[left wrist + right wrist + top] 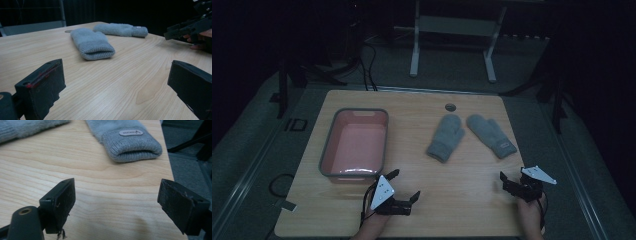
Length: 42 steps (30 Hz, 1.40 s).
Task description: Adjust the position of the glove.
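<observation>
- Dark floor and a white metal stand fill the top of the high view; your work sits on a pale wooden table [412, 165] in the middle of the frame.
- At the left of the high view, the pink tub [355, 144] with a grey rim stands empty and upright, its long side running away from you. To my eye it is set there as the drop-off place for the mittens.
- Your left gripper [404, 186], lower left of centre in the high view, rests low near the tub's near right corner. Its jaws are spread wide with nothing between them, and its own view looks over the table at the nearer mitten's cuff.
- The left mitten [446, 137] lies flat at centre, cuff toward you and thumb to the right, well apart from both grippers.
- The right mitten [491, 135] lies just beside it, angled so its cuff points to the lower right, toward your right hand. That makes it the easy first pick, I judge.
- A small oval label [131, 132] is sewn on that cuff; its print is too blurred to read.
- Your right gripper [510, 183], at lower right of the high view, is released too, its jaws gaping and empty, aimed at that labelled cuff.
</observation>
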### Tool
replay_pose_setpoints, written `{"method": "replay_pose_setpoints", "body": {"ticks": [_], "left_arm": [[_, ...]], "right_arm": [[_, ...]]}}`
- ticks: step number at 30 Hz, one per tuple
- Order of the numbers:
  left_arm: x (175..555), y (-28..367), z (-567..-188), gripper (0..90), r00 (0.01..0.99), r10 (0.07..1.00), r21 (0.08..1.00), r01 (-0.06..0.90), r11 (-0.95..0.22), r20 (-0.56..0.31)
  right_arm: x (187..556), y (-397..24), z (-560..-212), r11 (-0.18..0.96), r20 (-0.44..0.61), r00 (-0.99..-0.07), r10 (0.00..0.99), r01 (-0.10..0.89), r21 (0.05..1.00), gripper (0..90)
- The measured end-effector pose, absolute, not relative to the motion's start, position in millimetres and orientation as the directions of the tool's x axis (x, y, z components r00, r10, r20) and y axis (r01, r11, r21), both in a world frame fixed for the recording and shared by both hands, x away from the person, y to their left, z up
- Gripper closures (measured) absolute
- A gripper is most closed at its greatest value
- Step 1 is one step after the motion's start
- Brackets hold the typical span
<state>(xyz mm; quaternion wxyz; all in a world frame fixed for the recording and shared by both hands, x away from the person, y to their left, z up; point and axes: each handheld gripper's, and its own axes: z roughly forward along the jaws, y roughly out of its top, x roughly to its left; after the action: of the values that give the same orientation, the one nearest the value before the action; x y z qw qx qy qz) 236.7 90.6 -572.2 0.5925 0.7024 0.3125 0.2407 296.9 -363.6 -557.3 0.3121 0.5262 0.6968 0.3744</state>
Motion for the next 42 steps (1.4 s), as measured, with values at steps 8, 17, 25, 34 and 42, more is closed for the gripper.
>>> {"method": "replay_pose_setpoints", "body": {"ticks": [8,17,25,34,42], "left_arm": [[235.3,92.3,-572.8,1.4,0.682,0.731,0.986,0.143,-0.086,-0.035],[234.2,91.6,-573.0,1.4,0.677,0.736,0.987,0.133,-0.088,-0.026],[235.1,93.4,-573.1,1.4,0.675,0.737,0.987,0.144,-0.070,-0.046],[234.4,93.3,-573.2,1.4,0.675,0.737,0.988,0.136,-0.073,-0.039],[234.3,93.4,-573.3,1.4,0.676,0.736,0.988,0.135,-0.072,-0.039]], "right_arm": [[299.7,-369.5,-547.3,0.141,0.002,-0.272,0.962,0.504,0.852,14.8],[315.5,-373.2,-514.6,0.140,0.025,-0.297,0.954,0.519,0.843,13.9],[345.5,-354.8,-480.3,0.185,0.052,-0.418,0.907,0.505,0.843,13.2],[386.7,-315.3,-471.2,0.338,-0.044,-0.538,0.842,0.461,0.821,14.0],[413.9,-287.0,-484.5,0.412,-0.085,-0.622,0.779,0.404,0.817,14.5]]}}
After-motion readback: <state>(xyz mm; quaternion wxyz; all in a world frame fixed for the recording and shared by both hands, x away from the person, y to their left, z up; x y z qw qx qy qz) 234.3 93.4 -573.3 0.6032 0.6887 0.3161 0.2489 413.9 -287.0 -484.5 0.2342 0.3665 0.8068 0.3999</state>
